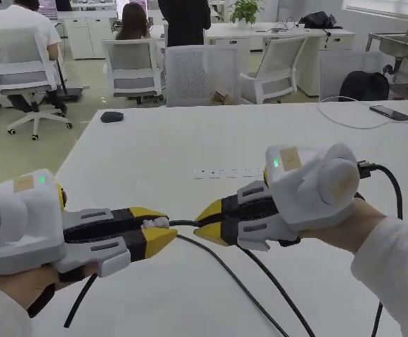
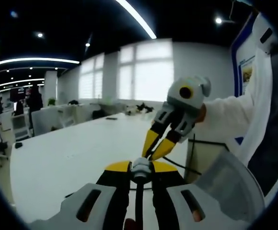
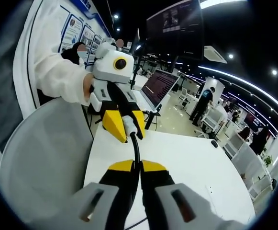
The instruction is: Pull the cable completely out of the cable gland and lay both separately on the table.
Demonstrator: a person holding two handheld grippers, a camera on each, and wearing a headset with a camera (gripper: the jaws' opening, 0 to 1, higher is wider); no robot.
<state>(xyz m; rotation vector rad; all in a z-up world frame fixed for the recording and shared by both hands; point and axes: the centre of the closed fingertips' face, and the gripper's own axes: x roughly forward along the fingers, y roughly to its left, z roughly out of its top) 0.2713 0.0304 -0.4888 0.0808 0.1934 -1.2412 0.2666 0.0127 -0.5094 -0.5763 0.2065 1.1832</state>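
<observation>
Over the white table (image 1: pixel 154 151) my two grippers meet tip to tip. The left gripper (image 1: pixel 166 229) (image 2: pixel 141 166) is shut on the small white cable gland (image 1: pixel 156 223) (image 2: pixel 141 168) (image 3: pixel 128 125). A short stretch of black cable (image 1: pixel 183 223) (image 3: pixel 136 146) comes out of the gland straight into the right gripper (image 1: pixel 204 225) (image 3: pixel 133 165), which is shut on it a few centimetres from the gland. More black cable (image 1: pixel 232 277) trails from under the grippers across the table toward me. In the left gripper view the cable (image 2: pixel 139 203) also runs back between my own jaws.
A white power strip (image 1: pixel 228 172) lies mid-table behind the grippers. Farther off are a black puck-like object (image 1: pixel 112 116), a phone (image 1: pixel 390 112) and a thin white wire (image 1: pixel 344 121). Office chairs (image 1: pixel 200 76) and seated people line the far edge.
</observation>
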